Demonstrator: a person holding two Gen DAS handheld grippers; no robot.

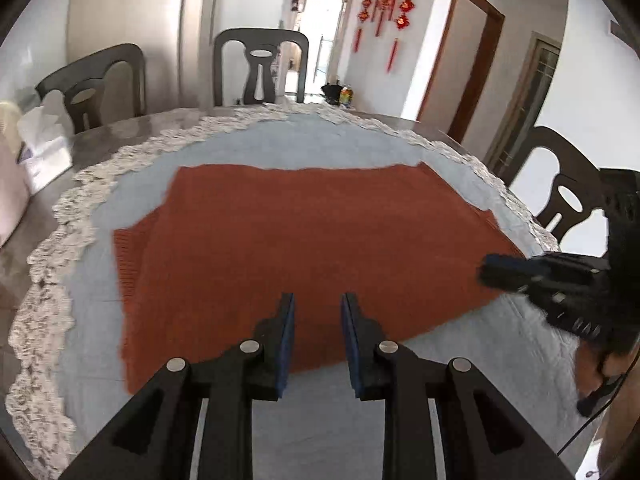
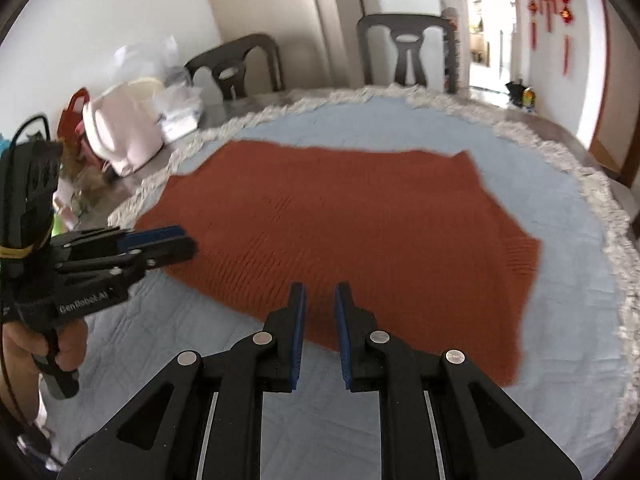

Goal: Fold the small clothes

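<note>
A rust-orange knit sweater [image 1: 304,240] lies flat on the pale blue cloth, also in the right wrist view [image 2: 352,224]. My left gripper [image 1: 317,300] is open and empty, hovering over the sweater's near edge. It also shows in the right wrist view [image 2: 188,240] at the sweater's left edge. My right gripper [image 2: 320,290] is open and empty above the sweater's near edge. It also shows in the left wrist view [image 1: 486,270] at the sweater's right edge.
A pale blue cloth [image 1: 360,148] with a lace border [image 1: 52,248] covers the table. Dark chairs [image 1: 260,66] stand around it. A pink bag [image 2: 120,136], a tissue pack [image 1: 44,148] and clutter sit at the table's left side.
</note>
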